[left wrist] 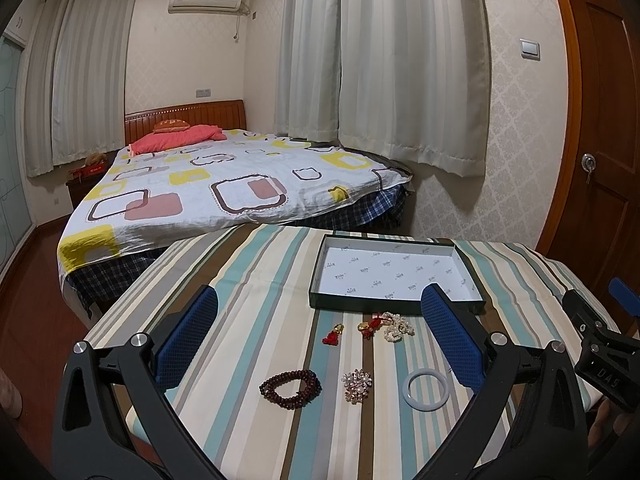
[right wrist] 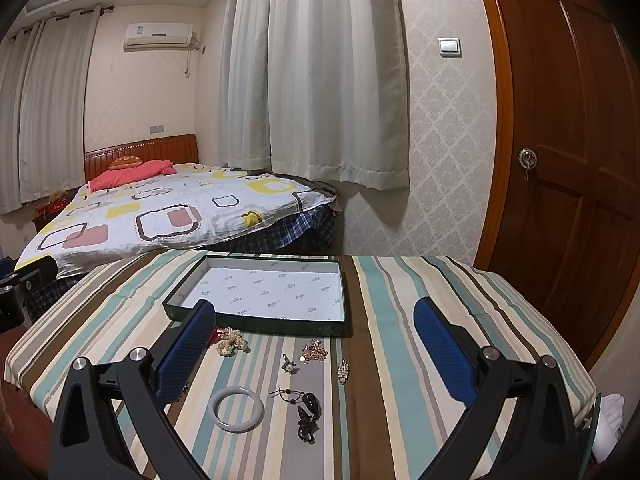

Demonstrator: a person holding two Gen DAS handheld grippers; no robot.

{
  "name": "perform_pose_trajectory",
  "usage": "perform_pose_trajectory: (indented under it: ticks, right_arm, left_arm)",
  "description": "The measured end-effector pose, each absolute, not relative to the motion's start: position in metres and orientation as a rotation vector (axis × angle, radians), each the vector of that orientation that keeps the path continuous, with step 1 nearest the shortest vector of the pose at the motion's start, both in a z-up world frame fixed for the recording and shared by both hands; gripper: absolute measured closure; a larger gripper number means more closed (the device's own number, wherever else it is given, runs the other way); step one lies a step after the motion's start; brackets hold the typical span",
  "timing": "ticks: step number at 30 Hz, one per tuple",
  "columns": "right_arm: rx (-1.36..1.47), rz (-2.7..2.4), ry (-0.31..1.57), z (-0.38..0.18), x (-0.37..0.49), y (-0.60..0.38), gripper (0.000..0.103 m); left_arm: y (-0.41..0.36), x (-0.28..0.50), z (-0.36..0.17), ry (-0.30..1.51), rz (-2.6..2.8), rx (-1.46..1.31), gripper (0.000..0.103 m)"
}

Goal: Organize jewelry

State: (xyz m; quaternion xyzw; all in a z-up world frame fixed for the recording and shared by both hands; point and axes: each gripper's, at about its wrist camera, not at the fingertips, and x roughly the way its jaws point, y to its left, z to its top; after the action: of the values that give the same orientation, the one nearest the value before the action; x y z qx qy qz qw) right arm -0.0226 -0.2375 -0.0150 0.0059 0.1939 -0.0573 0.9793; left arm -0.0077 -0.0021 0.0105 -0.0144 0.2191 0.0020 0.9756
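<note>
A shallow dark box with a white lining (left wrist: pixel 394 272) (right wrist: pixel 272 288) lies empty at the table's far side. In front of it lie a pearl cluster (left wrist: pixel 396 328) (right wrist: pixel 230 342), red tassel charms (left wrist: pixel 332 336), a dark red bead bracelet (left wrist: pixel 290 388), a flower brooch (left wrist: pixel 356 386) and a white bangle (left wrist: pixel 426 390) (right wrist: pixel 238 408). The right wrist view also shows a pearl pin (right wrist: pixel 289 366), a copper chain piece (right wrist: pixel 314 354), a small brooch (right wrist: pixel 343 370) and a dark cord pendant (right wrist: pixel 306 412). My left gripper (left wrist: pixel 320 340) and my right gripper (right wrist: pixel 312 344) are open, empty, above the table.
The table has a striped cloth (left wrist: pixel 248 320). A bed (left wrist: pixel 224 184) stands beyond it, curtains (left wrist: pixel 380 60) hang behind, and a wooden door (right wrist: pixel 568 160) is at the right. The right gripper's body (left wrist: pixel 600 344) shows at the right edge of the left wrist view.
</note>
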Motion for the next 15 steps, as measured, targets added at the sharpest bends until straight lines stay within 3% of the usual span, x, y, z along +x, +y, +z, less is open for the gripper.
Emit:
perform_pose_trajectory:
  ticks: [15]
  right_arm:
    - [0.012, -0.113, 0.391, -0.0166, -0.0226, -0.2371, 0.006]
  left_arm:
    - [-0.0024, -0.0078, 0.0114, 0.444, 0.004, -0.029, 0.004]
